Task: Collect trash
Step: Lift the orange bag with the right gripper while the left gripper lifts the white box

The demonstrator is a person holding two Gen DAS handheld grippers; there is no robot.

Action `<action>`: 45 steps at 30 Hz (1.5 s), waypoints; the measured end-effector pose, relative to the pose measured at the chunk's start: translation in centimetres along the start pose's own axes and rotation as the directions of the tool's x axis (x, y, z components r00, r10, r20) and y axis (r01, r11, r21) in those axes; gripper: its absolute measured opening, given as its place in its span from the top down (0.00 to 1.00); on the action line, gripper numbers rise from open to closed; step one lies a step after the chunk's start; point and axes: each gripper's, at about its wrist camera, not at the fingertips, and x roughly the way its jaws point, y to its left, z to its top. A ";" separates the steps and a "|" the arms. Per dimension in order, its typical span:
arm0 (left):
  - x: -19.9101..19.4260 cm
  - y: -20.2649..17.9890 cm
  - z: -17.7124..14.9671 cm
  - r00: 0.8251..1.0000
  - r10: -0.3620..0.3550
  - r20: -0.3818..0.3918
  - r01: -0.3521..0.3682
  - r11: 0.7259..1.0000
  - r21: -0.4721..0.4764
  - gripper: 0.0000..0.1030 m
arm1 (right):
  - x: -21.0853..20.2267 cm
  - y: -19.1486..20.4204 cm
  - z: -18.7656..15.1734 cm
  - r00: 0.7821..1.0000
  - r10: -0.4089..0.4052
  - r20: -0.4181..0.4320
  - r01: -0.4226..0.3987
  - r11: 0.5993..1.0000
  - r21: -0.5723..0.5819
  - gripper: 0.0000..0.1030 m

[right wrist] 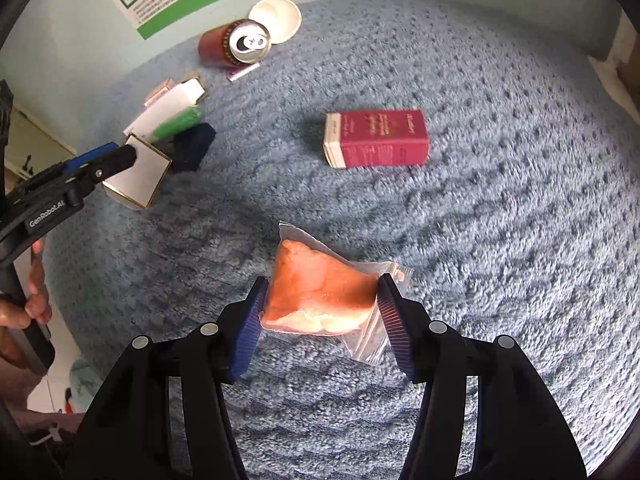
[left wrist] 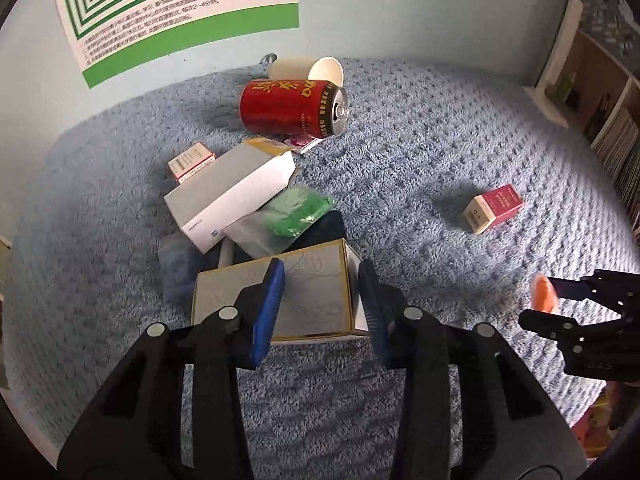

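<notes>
The right gripper (right wrist: 320, 320) has its pads against both sides of a clear bag (right wrist: 320, 296) of orange stuff, jaws about half open and closed on it, the bag's zip end sticking out past the right pad. The bag looks clear of the blue rug (right wrist: 500, 240), though from this angle I can't be sure it has fully left the pile. To do this step well, keep the squeeze gentle, since the bag is soft and could slip or bulge out sideways; lift straight, then carry it over to the heap rather than dragging it across the rug.

The left gripper (left wrist: 322, 300) stands partly open astride a gold-edged box (left wrist: 276, 300). One blue pad overlaps the box top and the other sits at its right end, but whether they press on it isn't clear from either view. If it is to be picked up, the pads should close squarely on the two short sides.

Beyond that box lies the heap: a white carton (left wrist: 232, 196), a green bag (left wrist: 296, 212), a small red-and-white box (left wrist: 192, 162), a red can (left wrist: 292, 108) on its side and a paper cup (left wrist: 308, 70) behind it. A maroon box (right wrist: 376, 138) lies alone, well apart from the rest.
</notes>
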 end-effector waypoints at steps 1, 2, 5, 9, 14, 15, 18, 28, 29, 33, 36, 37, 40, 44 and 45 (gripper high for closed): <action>0.1 0.2 -0.2 1.000 -0.010 -0.003 0.010 1.000 -0.010 0.59 | 0.0 0.1 0.2 1.000 0.001 0.004 -0.001 1.000 -0.003 0.45; 0.1 0.3 -0.4 1.000 -0.022 -0.002 0.022 1.000 -0.014 0.60 | 0.0 0.2 0.2 1.000 0.006 0.005 -0.006 1.000 -0.005 0.45; -0.3 -0.3 -0.8 1.000 -0.019 0.000 0.019 1.000 0.017 0.64 | 0.0 0.6 0.3 1.000 0.005 0.007 -0.005 1.000 -0.014 0.45; -0.8 0.2 -1.2 1.000 -0.015 -0.011 0.015 1.000 0.004 0.49 | -0.3 0.8 0.2 1.000 0.008 0.014 -0.008 1.000 -0.021 0.45; -1.4 1.6 -2.2 0.998 0.059 0.013 -0.059 0.998 -0.025 0.10 | -0.7 1.0 -0.3 1.000 0.007 0.017 -0.006 1.000 -0.025 0.45; -1.5 1.8 -2.3 0.997 0.068 0.018 -0.068 0.997 -0.022 0.05 | -0.8 1.1 -0.4 1.000 0.003 0.017 -0.003 1.000 -0.026 0.45; -0.8 2.1 -2.5 0.999 0.043 0.016 -0.043 0.999 -0.006 0.05 | -0.8 1.1 -0.5 1.000 0.009 0.016 -0.008 1.000 -0.018 0.45; 4.0 -1.4 -2.9 0.969 0.244 -0.043 -0.233 0.957 0.175 0.05 | -0.7 0.8 -1.0 1.000 0.008 0.006 -0.009 1.000 0.007 0.45; 4.2 -1.7 -3.0 0.965 0.258 -0.034 -0.248 0.951 0.188 0.05 | -0.6 0.7 -1.1 1.000 0.005 0.001 -0.005 1.000 0.008 0.45; 4.7 -2.3 -2.9 0.955 0.295 -0.018 -0.283 0.930 0.236 0.05 | -0.2 0.6 -1.2 1.000 -0.002 -0.013 0.002 1.000 0.008 0.45; 4.1 -2.2 -2.6 0.961 0.274 -0.045 -0.258 0.941 0.220 0.06 | -0.2 0.8 -1.0 1.000 -0.005 -0.019 0.005 1.000 -0.004 0.45; 3.7 -2.0 -2.6 0.963 0.263 -0.049 -0.248 0.947 0.204 0.06 | -0.2 0.8 -0.8 1.000 -0.006 -0.016 0.006 1.000 -0.009 0.45; 2.1 -1.0 -3.2 0.972 0.230 -0.049 -0.223 0.967 0.121 0.06 | -0.2 0.8 -0.1 1.000 -0.009 -0.011 0.009 1.000 -0.025 0.45; 1.2 -0.5 -4.0 0.974 0.208 -0.085 -0.205 0.978 0.050 0.06 | -0.5 0.9 1.0 1.000 0.003 -0.013 -0.004 0.999 -0.037 0.45; 1.1 -0.6 -4.1 0.974 0.210 -0.090 -0.206 0.977 0.050 0.06 | -0.6 1.0 1.3 1.000 0.010 -0.010 -0.011 0.999 -0.047 0.45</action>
